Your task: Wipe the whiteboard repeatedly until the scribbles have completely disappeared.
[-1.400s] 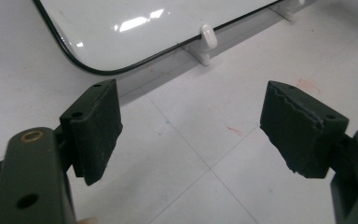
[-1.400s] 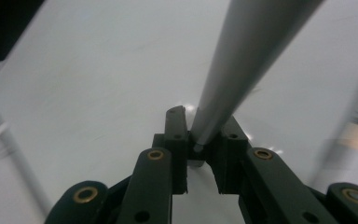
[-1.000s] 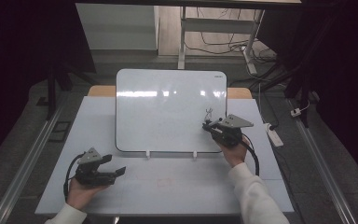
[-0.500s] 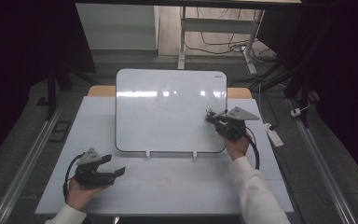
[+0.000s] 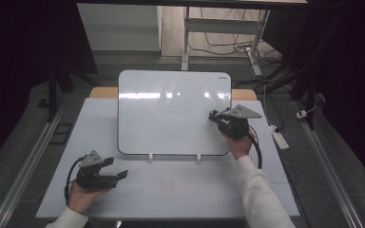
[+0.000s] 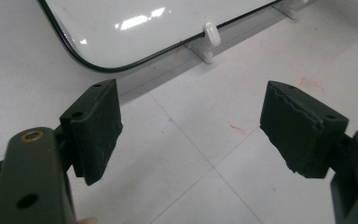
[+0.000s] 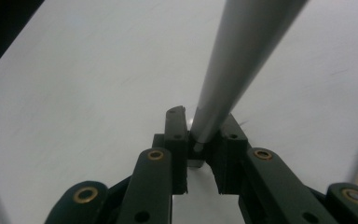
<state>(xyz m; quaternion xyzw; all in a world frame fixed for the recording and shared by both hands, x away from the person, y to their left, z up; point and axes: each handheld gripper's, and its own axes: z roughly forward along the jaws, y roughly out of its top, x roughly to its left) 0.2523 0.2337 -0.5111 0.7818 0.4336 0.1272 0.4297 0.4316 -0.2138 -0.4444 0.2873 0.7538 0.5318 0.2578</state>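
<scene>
While the right gripper (image 5: pixel 217 115) hovers over the right part of the whiteboard (image 5: pixel 171 111), its jaws are clamped on a slim grey pen (image 7: pixel 242 60), which juts out past them toward the board; held so, the tip can be brought to the white face for writing, I judge. The board leans on 2 small white clips (image 5: pixel 150 157) at its near edge, tilted up so its face meets the person. The left gripper (image 5: pixel 119 175) rests low on the surface (image 5: pixel 180 190) at the near left, well apart from the board, its jaws wide open with nothing between them, likely kept out of the way. A faint red smudge (image 5: pixel 168 185) marks the surface near the middle. Nothing stands between pen and board.
</scene>
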